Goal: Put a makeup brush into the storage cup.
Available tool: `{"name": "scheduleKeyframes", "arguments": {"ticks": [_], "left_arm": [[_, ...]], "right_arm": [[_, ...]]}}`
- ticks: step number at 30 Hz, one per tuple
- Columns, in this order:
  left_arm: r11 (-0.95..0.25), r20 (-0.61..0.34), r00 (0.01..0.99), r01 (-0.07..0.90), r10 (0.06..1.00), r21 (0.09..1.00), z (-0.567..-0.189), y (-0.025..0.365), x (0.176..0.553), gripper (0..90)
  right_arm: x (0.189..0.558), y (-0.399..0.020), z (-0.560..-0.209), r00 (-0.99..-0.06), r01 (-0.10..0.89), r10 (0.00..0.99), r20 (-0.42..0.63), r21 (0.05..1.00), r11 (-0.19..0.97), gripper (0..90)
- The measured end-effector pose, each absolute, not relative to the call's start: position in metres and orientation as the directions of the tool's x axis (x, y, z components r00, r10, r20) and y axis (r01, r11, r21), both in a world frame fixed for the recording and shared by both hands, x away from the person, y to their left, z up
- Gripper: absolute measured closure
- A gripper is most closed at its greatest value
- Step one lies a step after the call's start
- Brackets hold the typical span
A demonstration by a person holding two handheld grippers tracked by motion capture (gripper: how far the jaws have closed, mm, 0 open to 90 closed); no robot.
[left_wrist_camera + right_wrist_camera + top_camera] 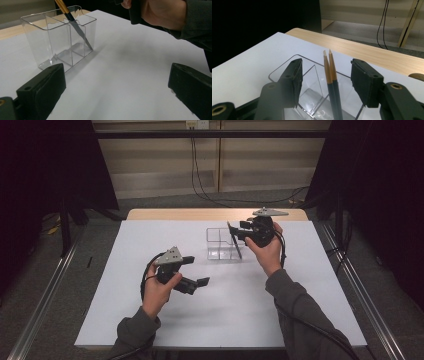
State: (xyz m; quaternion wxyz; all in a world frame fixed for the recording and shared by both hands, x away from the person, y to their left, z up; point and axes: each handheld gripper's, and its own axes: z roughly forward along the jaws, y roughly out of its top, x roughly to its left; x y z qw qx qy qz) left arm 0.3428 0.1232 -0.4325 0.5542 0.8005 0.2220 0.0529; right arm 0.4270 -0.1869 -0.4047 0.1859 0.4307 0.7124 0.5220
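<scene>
The right gripper stands spread around two pencils, pads clear, both leaning in the clear organizer's near compartment. Pulling back carelessly could clip their tips and tip the light box.

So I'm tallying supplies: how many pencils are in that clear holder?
2: both pencils stand side by side, leaning, in one compartment of the clear holder, between the right gripper's open jaws. The left gripper view shows them as one; none seem hidden.
</scene>
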Motion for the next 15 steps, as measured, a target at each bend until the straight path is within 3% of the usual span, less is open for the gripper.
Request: {"name": "scheduleKeyframes", "arguments": {"ticks": [15], "left_arm": [[-0.298, -0.152, 0.899, 0.291, 0.412, 0.909, -0.4321, 0.1200, 0.3426, 1.1]], "right_arm": [[0.4176, -0.1935, -0.3981, -0.556, 0.417, 0.806, 0.203, 0.907, 0.060, 33.5]]}}
